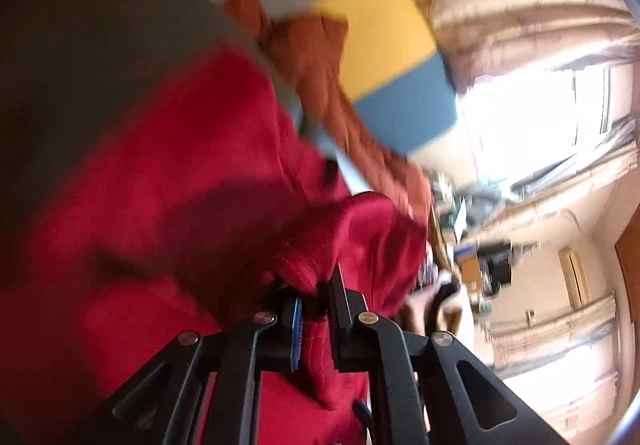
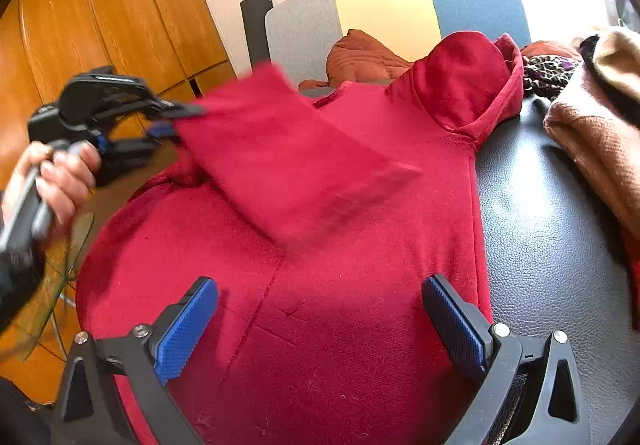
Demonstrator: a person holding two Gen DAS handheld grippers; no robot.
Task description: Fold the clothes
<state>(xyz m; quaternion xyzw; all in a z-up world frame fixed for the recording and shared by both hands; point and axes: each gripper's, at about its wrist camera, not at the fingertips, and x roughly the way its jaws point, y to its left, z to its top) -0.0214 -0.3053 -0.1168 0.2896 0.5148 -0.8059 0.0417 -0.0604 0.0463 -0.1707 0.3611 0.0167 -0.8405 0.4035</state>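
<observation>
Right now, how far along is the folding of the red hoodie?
Early. Done: the red hoodie is spread on the black surface. In hand: the left gripper is shut on a sleeve, carrying it across the body; the right gripper hovers open. Left: other side, hood, final folds.

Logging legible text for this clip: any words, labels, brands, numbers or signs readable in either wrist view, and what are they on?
None can be read.
Red hoodie: plain fabric, no print or tag showing.
Chair back, grey, yellow and blue: unmarked.
Left tongs and right tongs: no visible marking.
Cluttered shelves in the left wrist view: too blurred to tell whether anything there bears text.
</observation>
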